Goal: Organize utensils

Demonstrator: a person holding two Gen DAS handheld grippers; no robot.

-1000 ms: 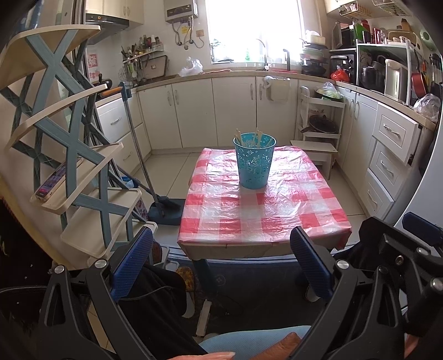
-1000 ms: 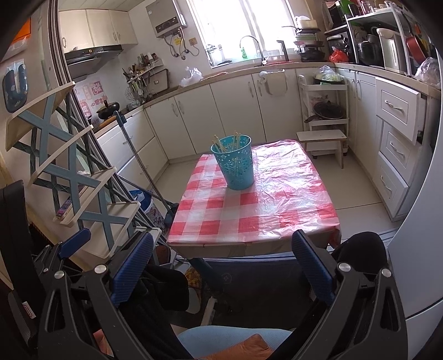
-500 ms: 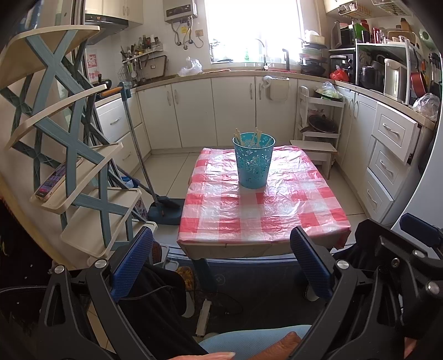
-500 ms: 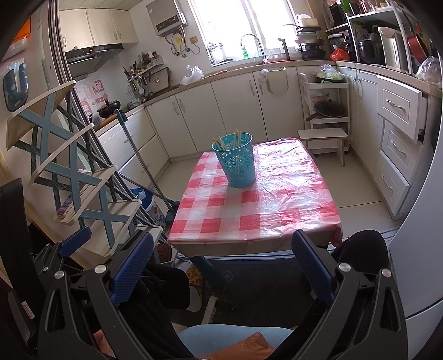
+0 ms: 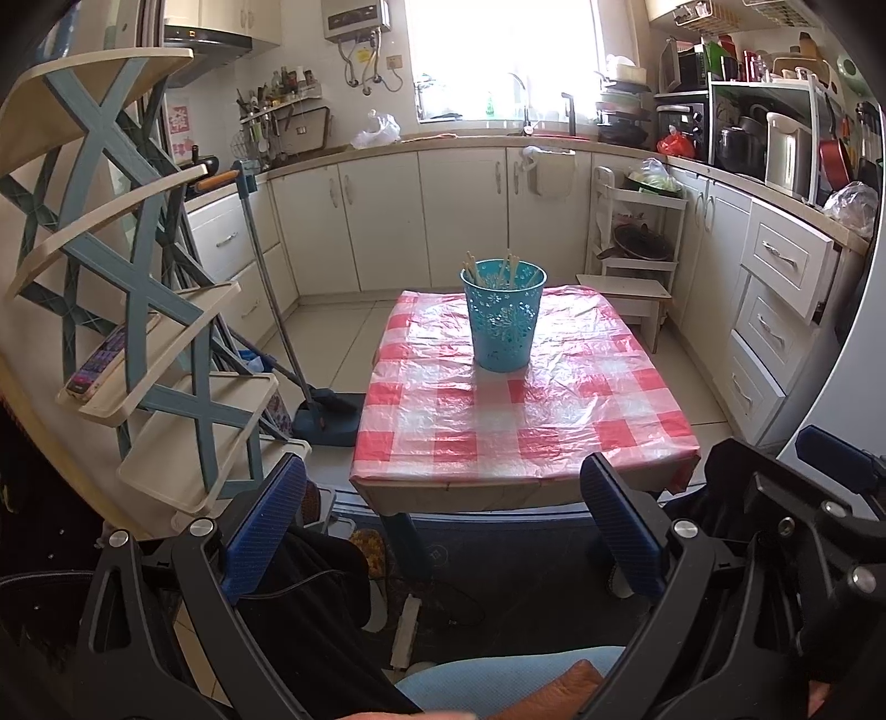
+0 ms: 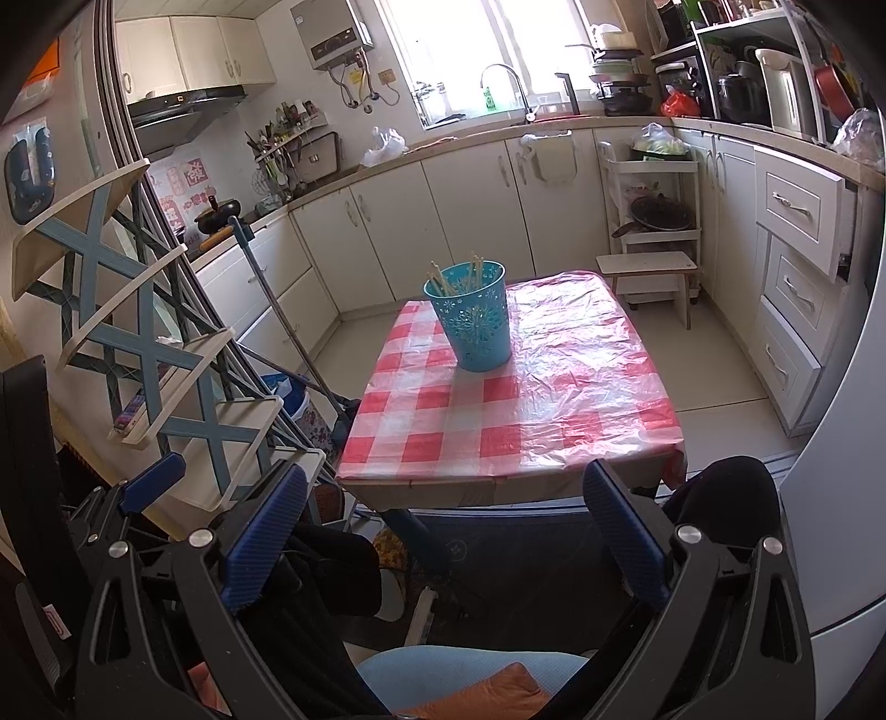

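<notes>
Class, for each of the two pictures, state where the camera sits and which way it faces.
Left wrist: on the left gripper, low before the table, facing the blue bucket; its open fingers and a knee show.
Right wrist: on the right gripper, angled slightly leftward; the left gripper's finger shows.
Shared: bucket, table, shelf rack, mop.

One blue holder [image 5: 503, 315], one checked table [image 5: 520, 426], one mop [image 5: 326, 415], one stool [image 5: 623, 288]; wooden utensils [image 5: 506, 265] uncountable.

Bright window [image 5: 501, 52] above cream cabinets [image 5: 459, 216], pale tiled floor [image 5: 332, 343], checked table [image 5: 520, 410].
</notes>
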